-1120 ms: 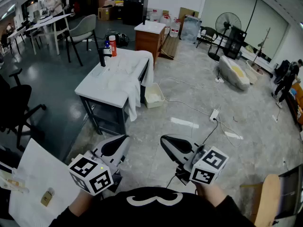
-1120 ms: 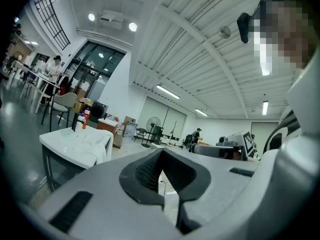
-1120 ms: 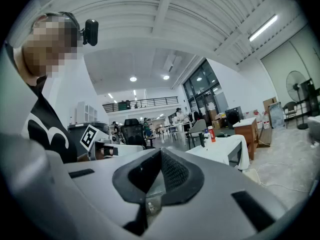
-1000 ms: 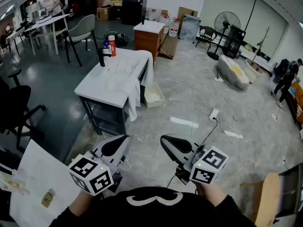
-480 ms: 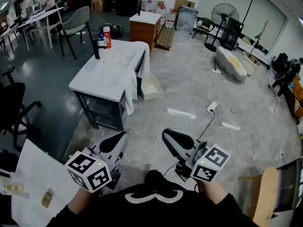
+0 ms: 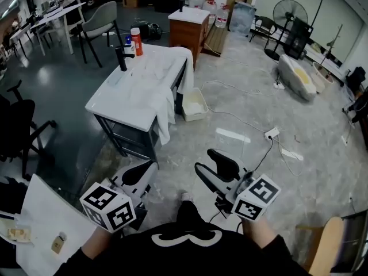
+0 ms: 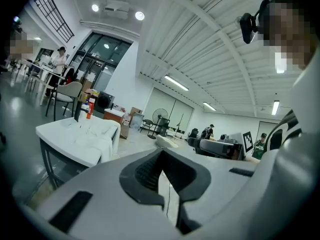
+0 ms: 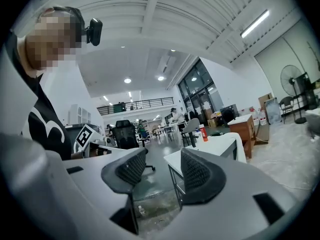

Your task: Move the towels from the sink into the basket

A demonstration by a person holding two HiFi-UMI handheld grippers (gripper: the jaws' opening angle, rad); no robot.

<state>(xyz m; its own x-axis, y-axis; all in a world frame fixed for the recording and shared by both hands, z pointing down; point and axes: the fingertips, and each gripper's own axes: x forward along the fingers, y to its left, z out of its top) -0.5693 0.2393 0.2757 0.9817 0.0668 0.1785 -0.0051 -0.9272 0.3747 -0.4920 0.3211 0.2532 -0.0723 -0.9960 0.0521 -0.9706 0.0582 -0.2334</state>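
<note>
I am looking down on a big hall with a shiny grey floor (image 6: 276, 171). A white sink table (image 6: 112, 105) stands up and to the left in the head view, with a black faucet (image 6: 121, 59) and a red bottle (image 6: 137, 41) at its far end. Behind it are a wooden cabinet (image 6: 188, 30) with a white top, a grey chair (image 6: 100, 25) and, far right, a standing fan (image 6: 290, 13). A cable (image 6: 241, 119) trails across the floor.

The towels (image 6: 155, 82) lie white on white over the table top, one hanging down the near right edge, so I cannot make out the basin itself or count the towels. The basket (image 6: 194, 104) sits on the floor just beside the table's right side; what lies in it I cannot tell. My operator's dark shirt cuts off the bottom of the head view.

Both grippers hang low in front of the body, well apart from the table, the towels and the basket. The left gripper (image 6: 150, 167) has its jaws pressed together on nothing. The right gripper (image 6: 204, 158) has just been opening its jaws; they stand partly apart with only floor showing between them
</note>
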